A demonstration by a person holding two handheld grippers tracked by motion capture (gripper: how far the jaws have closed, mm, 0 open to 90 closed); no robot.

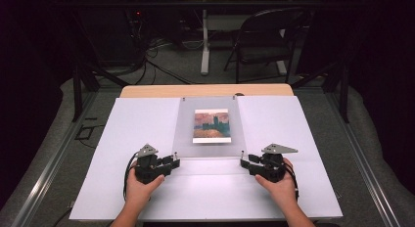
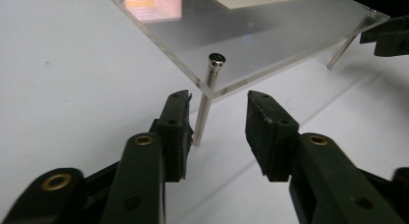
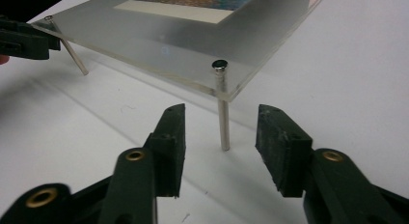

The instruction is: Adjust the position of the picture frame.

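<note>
A clear, flat plastic plate (image 1: pixel 208 126) sits in the middle of a smooth white sheet (image 1: pixel 122 139) on the table. It is a see-through rectangle raised on thin, shiny metal legs, one at each corner. A small painted picture (image 1: pixel 211 125) with orange and blue colors lies under the plate.

The left gripper (image 1: pixel 172 162) is at 7 o'clock from the plate, held in the person's left hand (image 1: pixel 139 188). It points at the near left corner. In the left gripper view, its black jaws stand apart, and the round metal leg (image 2: pixel 205 108) rises close beside one jaw. The jaws do not squeeze it.

The right gripper (image 1: pixel 245 160) is at 5 o'clock from the plate, held in the right hand (image 1: pixel 280 185). It points at the near right corner. In the right gripper view, its jaws are apart too, with the other leg (image 3: pixel 223 115) standing free in the gap.
</note>
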